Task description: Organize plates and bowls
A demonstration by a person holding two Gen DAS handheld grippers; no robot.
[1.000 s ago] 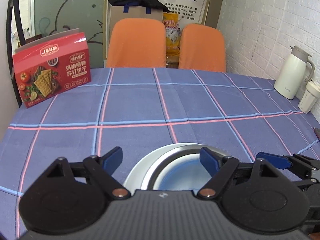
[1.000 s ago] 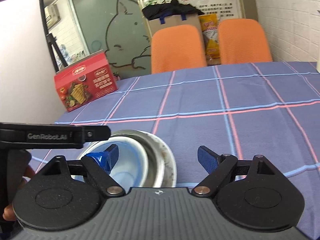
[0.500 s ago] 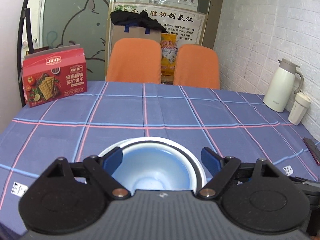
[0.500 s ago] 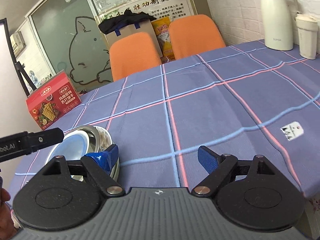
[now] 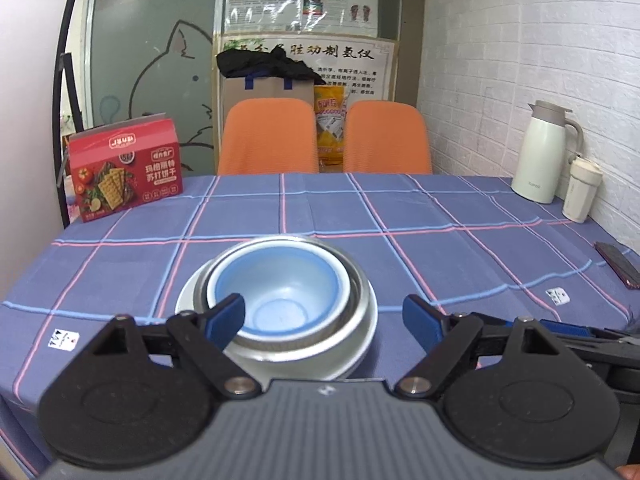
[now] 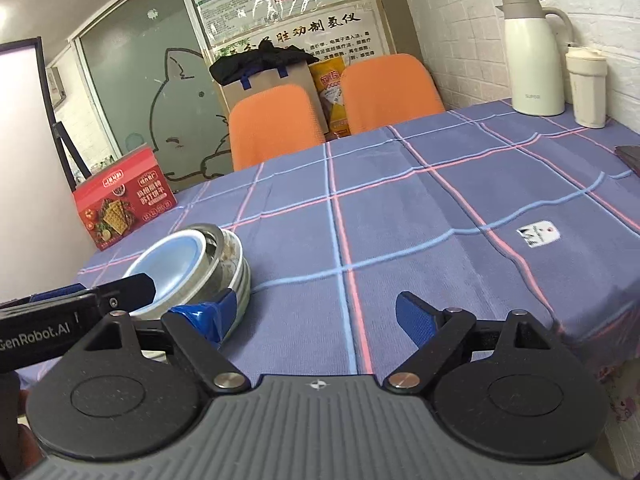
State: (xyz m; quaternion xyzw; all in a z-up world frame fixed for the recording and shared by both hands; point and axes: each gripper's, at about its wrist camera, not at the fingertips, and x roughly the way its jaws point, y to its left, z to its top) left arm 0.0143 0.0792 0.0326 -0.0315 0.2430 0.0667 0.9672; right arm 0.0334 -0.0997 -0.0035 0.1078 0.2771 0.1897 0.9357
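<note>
1 blue bowl [image 5: 280, 284] sits nested in 1 steel bowl [image 5: 356, 280], which rests on 1 white plate [image 5: 360, 344], all stacked on the checked tablecloth [image 5: 440, 216]. Beyond the stack stand 1 red cracker box [image 5: 126, 168] to its far left, 2 orange chairs [image 5: 268, 136] behind the table, and 1 white jug [image 5: 540, 152] with 1 cup [image 5: 580, 190] far right. The left gripper [image 5: 322, 314] gapes wide and empty just before the stack. The right gripper [image 6: 320, 312], equally wide and empty, has the stack beside its left finger.
</note>
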